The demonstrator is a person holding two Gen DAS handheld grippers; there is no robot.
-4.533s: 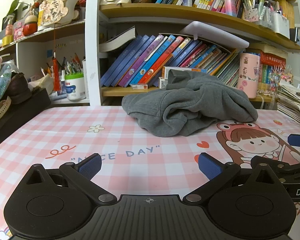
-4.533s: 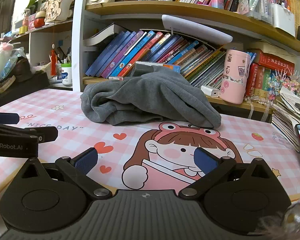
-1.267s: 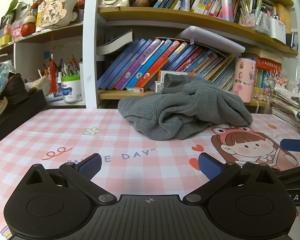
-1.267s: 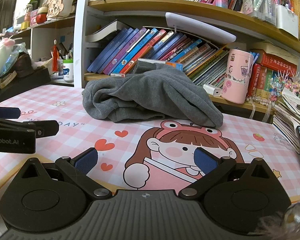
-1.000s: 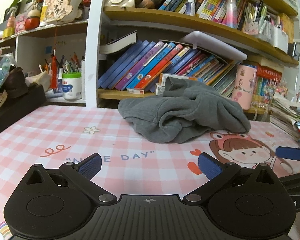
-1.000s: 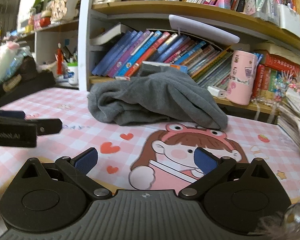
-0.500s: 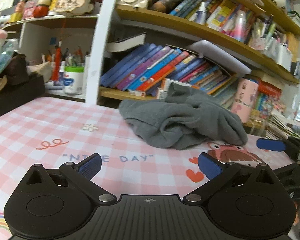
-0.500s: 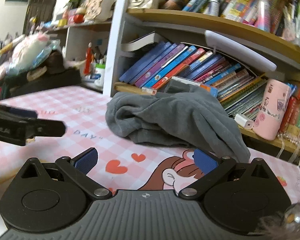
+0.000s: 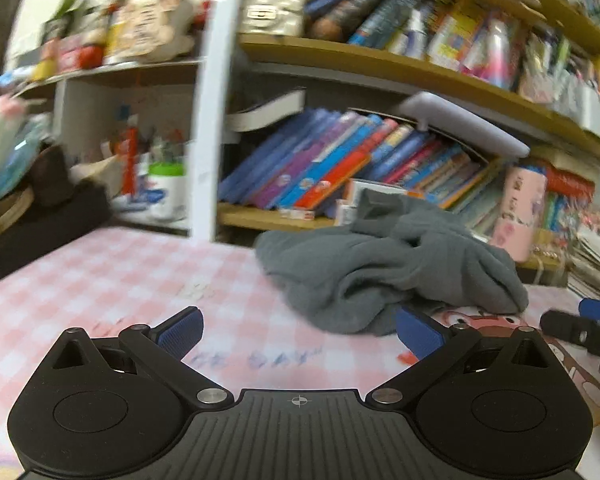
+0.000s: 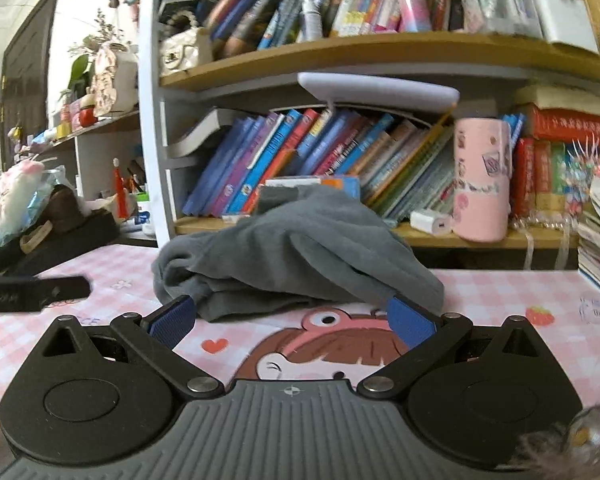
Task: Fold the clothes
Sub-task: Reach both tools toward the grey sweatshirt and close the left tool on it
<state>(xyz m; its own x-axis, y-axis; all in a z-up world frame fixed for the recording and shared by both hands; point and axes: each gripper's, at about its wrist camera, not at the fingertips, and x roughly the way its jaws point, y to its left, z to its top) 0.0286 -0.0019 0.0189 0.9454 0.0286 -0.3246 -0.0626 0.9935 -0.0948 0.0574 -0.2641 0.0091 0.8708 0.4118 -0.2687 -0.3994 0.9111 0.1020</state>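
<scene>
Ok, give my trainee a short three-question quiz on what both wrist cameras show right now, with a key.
1. True or false: the right gripper is shut on the grey garment.
2. Multiple choice: the grey garment lies A) neatly folded, B) in a crumpled heap, C) hanging off the shelf.
3. Fill in: the pink cup stands on the lowest ______, beside the white charger.

Key
1. False: both the right gripper and the left gripper are open, short of the cloth.
2. B, on the pink checked mat.
3. Shelf.
</scene>
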